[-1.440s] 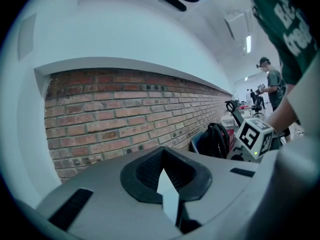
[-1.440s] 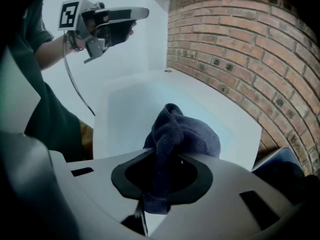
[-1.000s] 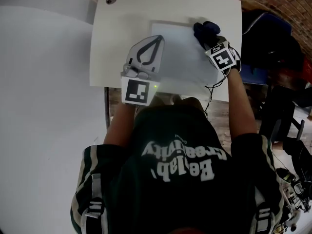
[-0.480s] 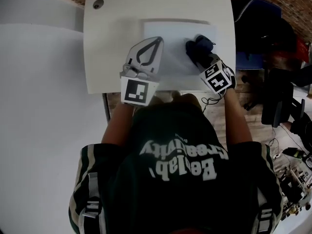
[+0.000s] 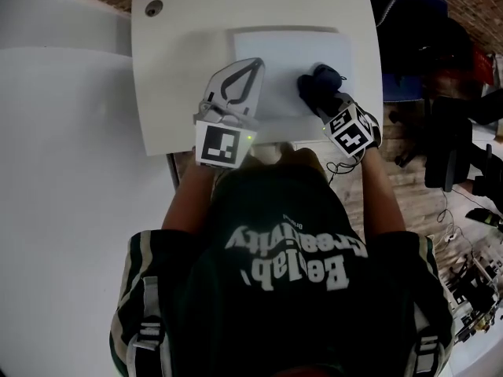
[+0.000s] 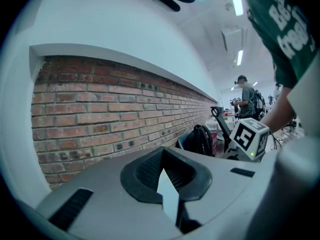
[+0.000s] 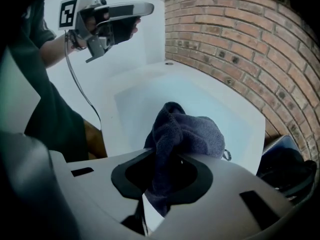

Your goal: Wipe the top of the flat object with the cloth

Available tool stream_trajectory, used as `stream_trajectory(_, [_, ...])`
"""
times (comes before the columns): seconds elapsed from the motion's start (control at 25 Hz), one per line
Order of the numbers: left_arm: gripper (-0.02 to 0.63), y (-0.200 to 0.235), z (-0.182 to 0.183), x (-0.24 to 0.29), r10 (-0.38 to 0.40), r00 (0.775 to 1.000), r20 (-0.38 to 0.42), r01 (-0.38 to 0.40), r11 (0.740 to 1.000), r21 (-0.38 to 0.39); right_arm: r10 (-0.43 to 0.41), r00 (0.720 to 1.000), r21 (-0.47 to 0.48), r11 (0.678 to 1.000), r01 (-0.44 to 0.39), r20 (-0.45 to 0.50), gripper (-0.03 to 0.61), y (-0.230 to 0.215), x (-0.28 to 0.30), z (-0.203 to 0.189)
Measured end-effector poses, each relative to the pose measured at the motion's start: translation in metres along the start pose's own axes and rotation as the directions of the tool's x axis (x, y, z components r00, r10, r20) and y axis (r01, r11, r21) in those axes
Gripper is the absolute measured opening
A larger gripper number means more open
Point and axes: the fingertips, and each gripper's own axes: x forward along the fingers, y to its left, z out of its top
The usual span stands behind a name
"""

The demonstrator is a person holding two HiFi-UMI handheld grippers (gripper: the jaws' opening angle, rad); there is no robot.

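Observation:
A flat white board (image 5: 275, 53) lies on the white table (image 5: 173, 77). My right gripper (image 5: 324, 100) is shut on a dark grey cloth (image 5: 313, 83), which rests on the board's near right part. In the right gripper view the cloth (image 7: 185, 134) bunches up out of the jaws (image 7: 165, 181) over the board (image 7: 200, 96). My left gripper (image 5: 253, 64) hovers over the board's near left edge with its jaws together and nothing in them. It shows raised in the air in the right gripper view (image 7: 145, 7). The left gripper view points up at a brick wall (image 6: 100, 119).
A round cable hole (image 5: 153, 8) sits at the table's far left corner. Dark bags (image 5: 413, 38) stand right of the table, with one backpack (image 6: 200, 139) by the brick wall. Stands and cables (image 5: 456, 155) crowd the floor at right. A person (image 6: 246, 95) stands far off.
My right gripper has dragged the cloth from the board's far right corner toward me, to its near right part. The left gripper has held its place.

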Motion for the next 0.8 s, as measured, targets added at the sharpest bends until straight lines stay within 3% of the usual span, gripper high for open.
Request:
stream_trajectory(0.2, [-0.004,0.010,-0.001,-0.010,0.017,1.000,-0.009,-0.017,1.000,0.009,-0.088,0.995,0.016,0.996,0.087,0.048,0.055,-0.045,0.020,0.043])
stream_trajectory(0.48, [-0.003,0.027,-0.005,-0.024,0.072,0.997,-0.018,-0.072,0.997,0.008,-0.124,0.989,0.014,0.992,0.123,0.083,0.055,-0.097,0.050,0.102])
stream_trajectory(0.64, [-0.004,0.036,-0.008,-0.027,0.085,0.996,-0.020,-0.084,0.996,0.003,-0.149,0.985,0.008,0.989,0.148,0.090,0.055,-0.099,0.051,0.111])
stream_trajectory(0.8, [-0.004,0.042,-0.011,-0.026,0.079,0.997,-0.012,-0.079,0.997,-0.010,-0.139,0.986,0.000,0.990,0.139,0.095,0.054,-0.072,0.043,0.099])
